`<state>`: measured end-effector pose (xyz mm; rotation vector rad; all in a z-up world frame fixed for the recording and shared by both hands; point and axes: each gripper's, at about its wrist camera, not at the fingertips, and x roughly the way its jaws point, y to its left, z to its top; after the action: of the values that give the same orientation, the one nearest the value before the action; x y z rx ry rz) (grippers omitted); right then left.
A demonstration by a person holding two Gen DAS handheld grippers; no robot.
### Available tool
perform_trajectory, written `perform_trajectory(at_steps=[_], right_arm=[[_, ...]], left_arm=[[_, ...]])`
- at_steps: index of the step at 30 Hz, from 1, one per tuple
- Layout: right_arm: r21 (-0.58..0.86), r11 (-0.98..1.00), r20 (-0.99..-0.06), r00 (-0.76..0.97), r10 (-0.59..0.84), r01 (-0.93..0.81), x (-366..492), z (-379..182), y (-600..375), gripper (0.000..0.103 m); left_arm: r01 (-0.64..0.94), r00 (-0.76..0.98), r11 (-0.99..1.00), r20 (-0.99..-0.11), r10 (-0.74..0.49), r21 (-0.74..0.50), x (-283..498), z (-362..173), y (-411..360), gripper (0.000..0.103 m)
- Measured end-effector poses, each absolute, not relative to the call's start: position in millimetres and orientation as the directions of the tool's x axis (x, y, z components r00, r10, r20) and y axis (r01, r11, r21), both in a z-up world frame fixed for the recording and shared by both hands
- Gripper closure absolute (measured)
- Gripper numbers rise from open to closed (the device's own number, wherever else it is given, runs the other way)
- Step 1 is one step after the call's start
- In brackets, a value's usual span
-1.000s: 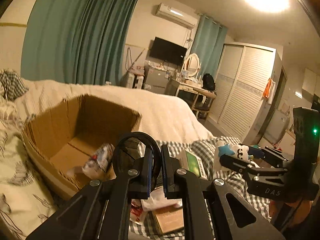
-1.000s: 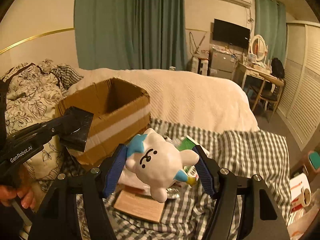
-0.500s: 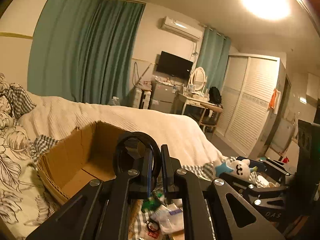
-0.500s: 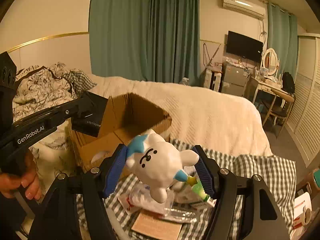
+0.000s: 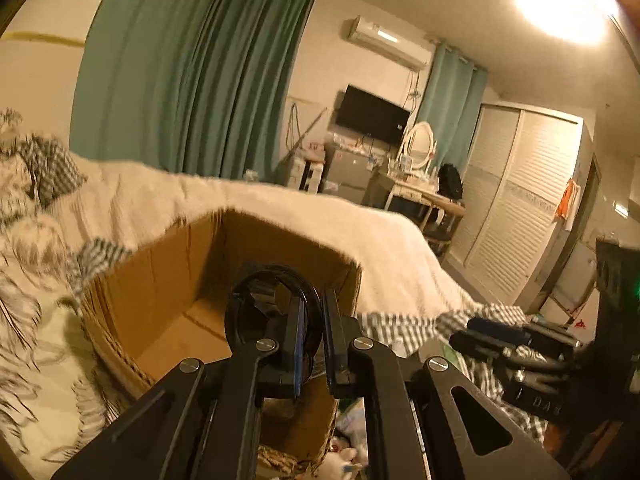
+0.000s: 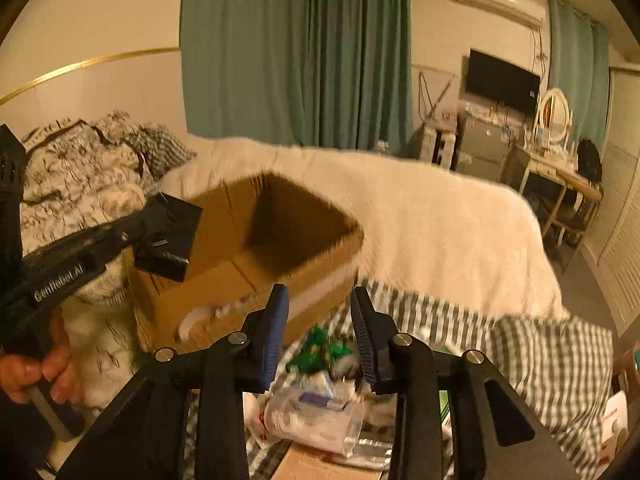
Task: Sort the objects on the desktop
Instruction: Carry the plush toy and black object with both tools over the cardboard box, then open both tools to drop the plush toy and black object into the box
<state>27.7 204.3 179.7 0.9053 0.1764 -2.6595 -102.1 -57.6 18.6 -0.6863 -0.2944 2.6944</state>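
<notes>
black ring (image 5: 276,312), rigid and light, pinched at rim by left gripper (image 5: 312,340) above cardboard box (image 5: 168,280) at 9 o'clock; right gripper (image 6: 318,336) jaws just closing, empty.

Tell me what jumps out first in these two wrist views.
The open cardboard box on the bed dominates both views, with a heap of plastic-wrapped clutter on the checked sheet in front of it. The left gripper hangs over the box, jaws shut on a black ring-shaped object. The right gripper has nothing between its jaws, which have just been closing.
</notes>
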Motion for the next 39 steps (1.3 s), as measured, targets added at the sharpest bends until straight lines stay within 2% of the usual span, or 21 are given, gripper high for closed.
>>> perform_trajectory(at_steps=[2, 3, 4, 11, 19, 31, 32, 33, 39], right_arm=[[0.009, -0.934, -0.646, -0.711, -0.278, 0.358, 30.5, 161.1, 208.3, 0.064], [0.015, -0.933, -0.663, -0.695, -0.279, 0.36, 33.1, 150.5, 206.5, 0.052], [0.029, -0.93, -0.679, -0.676, -0.288, 0.368, 36.2, 137.9, 205.1, 0.046], [0.063, -0.887, -0.764, -0.55, -0.337, 0.457, 54.8, 74.1, 175.7, 0.046], [0.052, -0.872, -0.772, -0.535, -0.344, 0.486, 52.4, 57.4, 150.3, 0.033], [-0.071, -0.862, -0.795, -0.551, -0.255, 0.501, 53.5, 31.6, 109.2, 0.033], [-0.069, -0.865, -0.796, -0.55, -0.253, 0.497, 51.4, 31.9, 108.1, 0.036], [-0.061, -0.87, -0.804, -0.54, -0.247, 0.489, 49.6, 28.4, 106.7, 0.059], [-0.04, -0.881, -0.786, -0.56, -0.263, 0.471, 62.0, 30.5, 118.0, 0.059]], left_arm=[[-0.271, -0.813, -0.919, -0.442, 0.379, -0.287, -105.8, 10.5, -57.3, 0.095], [-0.272, -0.809, -0.92, -0.45, 0.377, -0.282, -106.5, 6.9, -55.9, 0.095], [-0.271, -0.81, -0.923, -0.454, 0.372, -0.273, -105.9, 5.2, -54.5, 0.095], [-0.267, -0.807, -0.93, -0.468, 0.36, -0.254, -102.8, -3.6, -49.4, 0.095], [-0.24, -0.802, -0.929, -0.482, 0.353, -0.281, -108.0, -10.9, -57.1, 0.095], [-0.206, -0.811, -0.932, -0.481, 0.334, -0.299, -107.3, -12.3, -72.7, 0.095], [-0.204, -0.811, -0.931, -0.48, 0.334, -0.303, -107.3, -12.6, -74.7, 0.095], [-0.202, -0.811, -0.93, -0.479, 0.335, -0.309, -107.5, -12.8, -76.4, 0.095], [-0.192, -0.811, -0.927, -0.48, 0.335, -0.322, -107.5, -15.5, -81.9, 0.095]])
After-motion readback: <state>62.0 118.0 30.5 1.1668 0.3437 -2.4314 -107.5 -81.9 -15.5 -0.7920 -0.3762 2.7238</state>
